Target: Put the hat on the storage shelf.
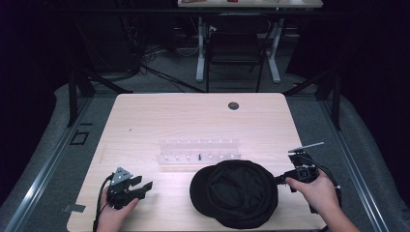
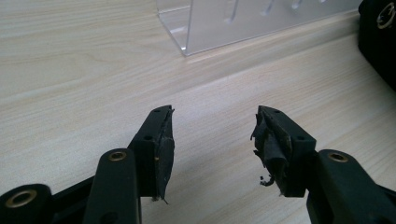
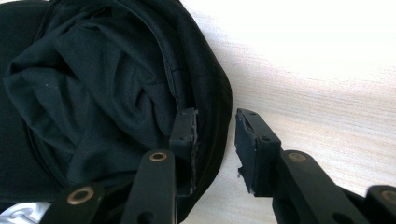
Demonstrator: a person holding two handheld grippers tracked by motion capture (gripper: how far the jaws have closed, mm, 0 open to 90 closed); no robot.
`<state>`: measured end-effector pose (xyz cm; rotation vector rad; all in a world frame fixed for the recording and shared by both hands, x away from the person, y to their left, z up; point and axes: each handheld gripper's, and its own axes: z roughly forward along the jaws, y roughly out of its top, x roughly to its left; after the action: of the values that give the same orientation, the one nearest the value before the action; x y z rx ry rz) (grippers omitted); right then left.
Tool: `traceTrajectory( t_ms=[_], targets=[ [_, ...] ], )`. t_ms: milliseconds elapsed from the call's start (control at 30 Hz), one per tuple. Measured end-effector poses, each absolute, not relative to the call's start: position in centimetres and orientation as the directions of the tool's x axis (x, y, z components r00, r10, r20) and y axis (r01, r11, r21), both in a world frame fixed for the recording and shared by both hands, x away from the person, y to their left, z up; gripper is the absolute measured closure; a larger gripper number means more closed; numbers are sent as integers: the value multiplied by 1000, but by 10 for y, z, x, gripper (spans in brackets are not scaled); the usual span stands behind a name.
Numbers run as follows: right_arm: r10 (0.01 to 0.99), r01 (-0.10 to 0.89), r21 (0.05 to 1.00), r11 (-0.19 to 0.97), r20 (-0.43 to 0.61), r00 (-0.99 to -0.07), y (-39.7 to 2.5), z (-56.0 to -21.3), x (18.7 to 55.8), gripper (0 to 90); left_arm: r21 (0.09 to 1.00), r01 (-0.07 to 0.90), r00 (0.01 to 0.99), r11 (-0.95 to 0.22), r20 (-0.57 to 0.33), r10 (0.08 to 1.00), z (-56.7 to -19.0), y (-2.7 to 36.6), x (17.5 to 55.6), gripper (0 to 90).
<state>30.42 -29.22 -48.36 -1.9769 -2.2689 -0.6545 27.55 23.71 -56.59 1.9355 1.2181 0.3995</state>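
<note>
A black cap [image 1: 235, 193] is seen lying upside down on the near right part of the tabletop [image 1: 145, 116], its opening upward and its dark lining loosely crumpled inside; just behind it a clear acrylic rack [image 1: 199, 153] is standing. The cap is judged to be light and soft, so it may be expected to fold and sag when lifted by one point. Its rim band looks thicker and somewhat stiffer, and this is where hold should be taken. The right tool [image 3: 215, 140] is held at this rim with a moderate gap, one jaw inside the cap and the other outside, but whether the cloth is already touched cannot be told clearly. The left tool [image 2: 212, 140] is held wide apart over bare wood, holding nothing.
</note>
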Motion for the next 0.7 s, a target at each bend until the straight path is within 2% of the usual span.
traceTrajectory(
  t_ms=[300, 567, 700],
  targets=[
    [936, 965, 242, 96, 308, -170, -287, -489, 309, 718, 761, 610, 488, -220, -142, 861, -567, 237, 276, 474],
    [939, 978, 178, 113, 301, -164, -284, -495, 314, 740, 762, 610, 487, -217, -144, 862, -567, 237, 276, 474],
    [935, 980, 175, 91, 323, -144, -282, -499, 313, 747, 762, 609, 487, -217, -144, 861, -566, 237, 276, 474]
  ],
)
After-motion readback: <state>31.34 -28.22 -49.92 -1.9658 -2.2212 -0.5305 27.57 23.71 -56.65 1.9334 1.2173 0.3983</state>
